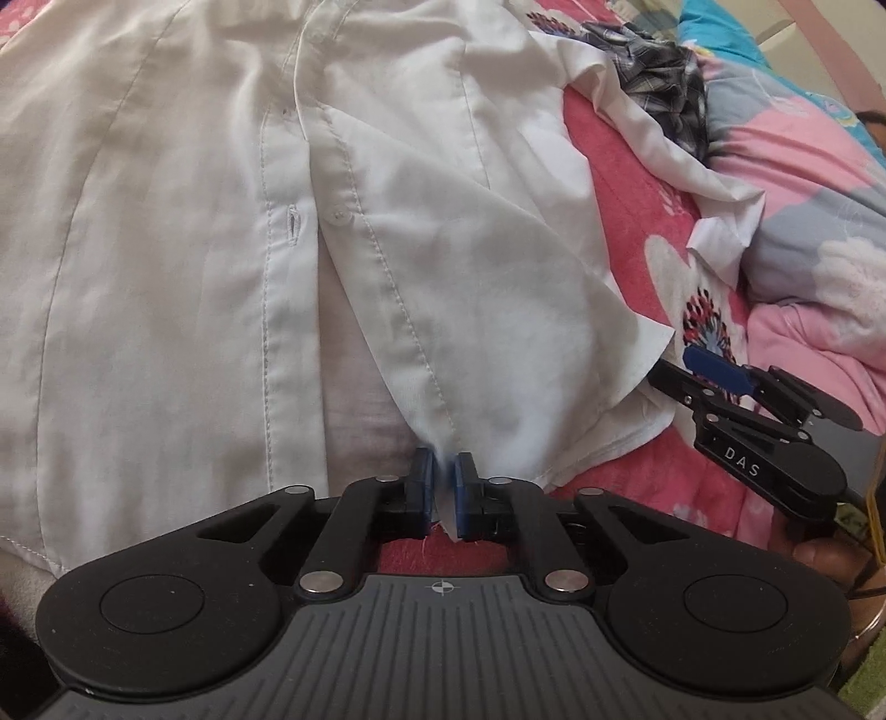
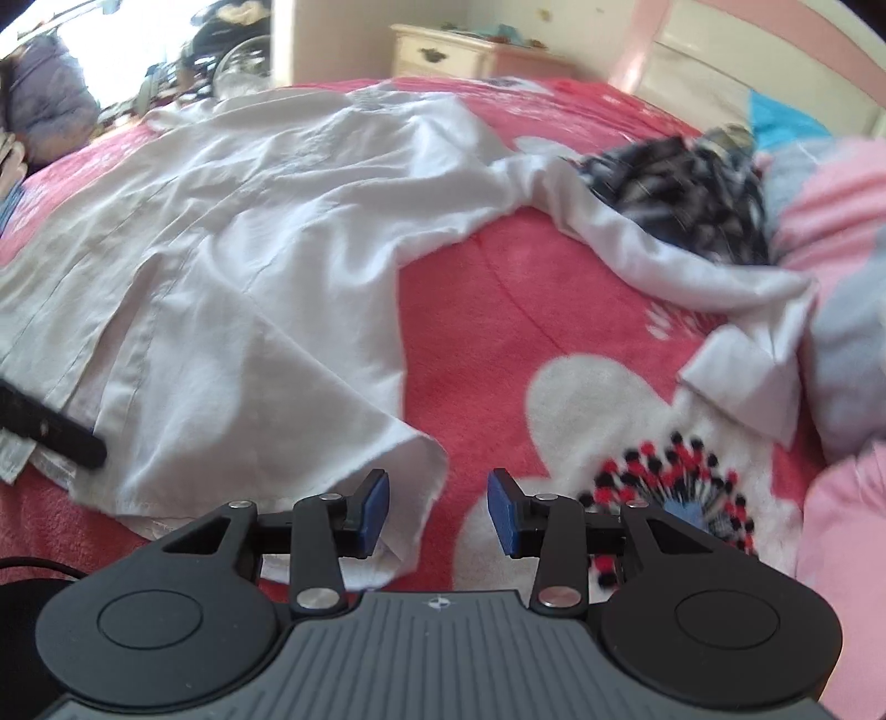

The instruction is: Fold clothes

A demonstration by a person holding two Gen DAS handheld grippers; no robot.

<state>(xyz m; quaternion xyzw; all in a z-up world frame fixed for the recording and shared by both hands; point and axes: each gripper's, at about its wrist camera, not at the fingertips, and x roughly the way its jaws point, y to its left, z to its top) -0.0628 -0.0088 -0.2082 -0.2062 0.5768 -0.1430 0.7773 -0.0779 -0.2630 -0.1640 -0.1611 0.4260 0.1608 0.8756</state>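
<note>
A white button-up shirt (image 1: 221,221) lies spread front-up on a red flowered blanket (image 1: 620,183). My left gripper (image 1: 442,487) is shut on the bottom hem of the shirt's button placket, with cloth pinched between the blue pads. The right gripper (image 1: 714,368) shows at the right of the left wrist view, beside the shirt's lower corner. In the right wrist view my right gripper (image 2: 437,509) stands open just above the blanket, and the shirt's (image 2: 249,266) hem corner lies by its left pad without being pinched. One sleeve (image 2: 637,238) trails off to the right.
A dark plaid garment (image 2: 681,194) lies crumpled at the far right over the sleeve. Pink and grey bedding (image 2: 830,266) is piled along the right edge. A cream nightstand (image 2: 459,52) and a headboard (image 2: 720,61) stand beyond the bed.
</note>
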